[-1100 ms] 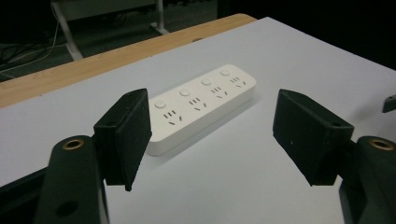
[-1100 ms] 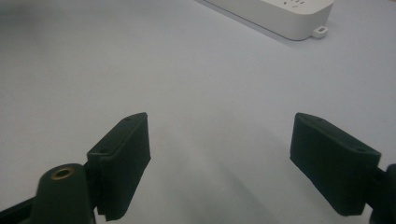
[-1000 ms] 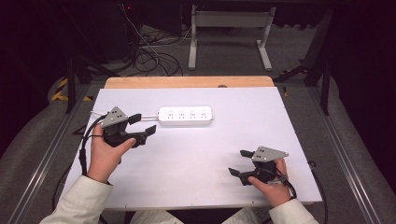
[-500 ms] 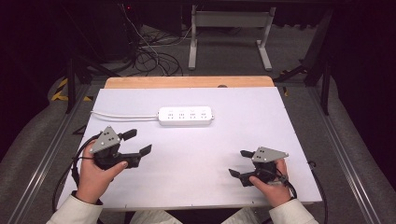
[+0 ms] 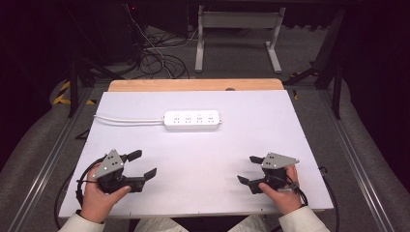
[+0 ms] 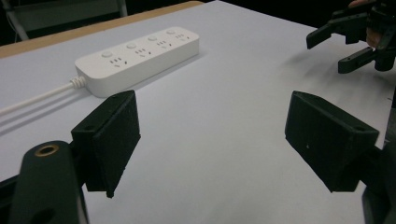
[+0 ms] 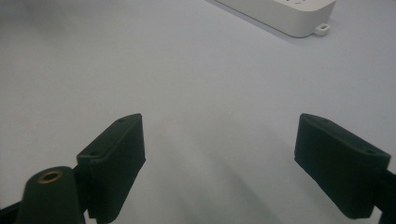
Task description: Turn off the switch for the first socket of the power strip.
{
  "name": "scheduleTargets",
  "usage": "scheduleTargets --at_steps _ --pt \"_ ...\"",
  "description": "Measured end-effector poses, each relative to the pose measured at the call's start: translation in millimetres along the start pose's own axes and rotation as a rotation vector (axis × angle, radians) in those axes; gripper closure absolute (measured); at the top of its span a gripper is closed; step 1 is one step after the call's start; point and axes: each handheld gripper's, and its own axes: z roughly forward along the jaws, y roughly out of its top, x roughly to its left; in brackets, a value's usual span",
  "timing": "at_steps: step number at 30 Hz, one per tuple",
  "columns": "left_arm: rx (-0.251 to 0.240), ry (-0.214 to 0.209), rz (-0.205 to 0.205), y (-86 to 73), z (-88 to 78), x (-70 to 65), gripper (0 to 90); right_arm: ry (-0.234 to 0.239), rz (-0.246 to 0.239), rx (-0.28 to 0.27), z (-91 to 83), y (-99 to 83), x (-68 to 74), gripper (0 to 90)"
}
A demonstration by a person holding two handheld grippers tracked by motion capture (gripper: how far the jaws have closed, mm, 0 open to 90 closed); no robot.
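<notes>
With nothing between them, fingers [image 6: 116,140] wide apart.

The black two-jaw left gripper [image 5: 143,164] has just been opening (nothing between); the black right gripper [image 5: 248,169] stands wide too.

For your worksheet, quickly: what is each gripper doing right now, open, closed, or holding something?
Left gripper: open, jaws just widened, nothing between them.
Right gripper: open, holding nothing.
</notes>
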Motion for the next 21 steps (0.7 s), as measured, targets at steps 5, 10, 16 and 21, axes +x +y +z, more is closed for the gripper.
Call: scheduleTargets --at_steps 5,10,16,21 --pt "0.001 -0.002 -0.039 -17.0 4.1 -0.3 18.3 0.001 -0.002 0.000 -0.9 -1.1 -0.4 16.9" --pt "0.015 -0.037 -0.082 -28.8 8.9 5.8 18.1 0.001 -0.008 0.007 -1.6 -2.0 -0.5 16.7" --pt "0.052 0.030 -0.028 -32.7 8.7 11.3 16.5 -0.008 -0.008 0.008 -3.6 -3.1 -2.3 15.6" --pt "0.038 0.032 -0.010 -31.7 7.6 13.1 15.3 -0.028 -0.005 0.012 -4.6 -4.4 -3.7 13.9"
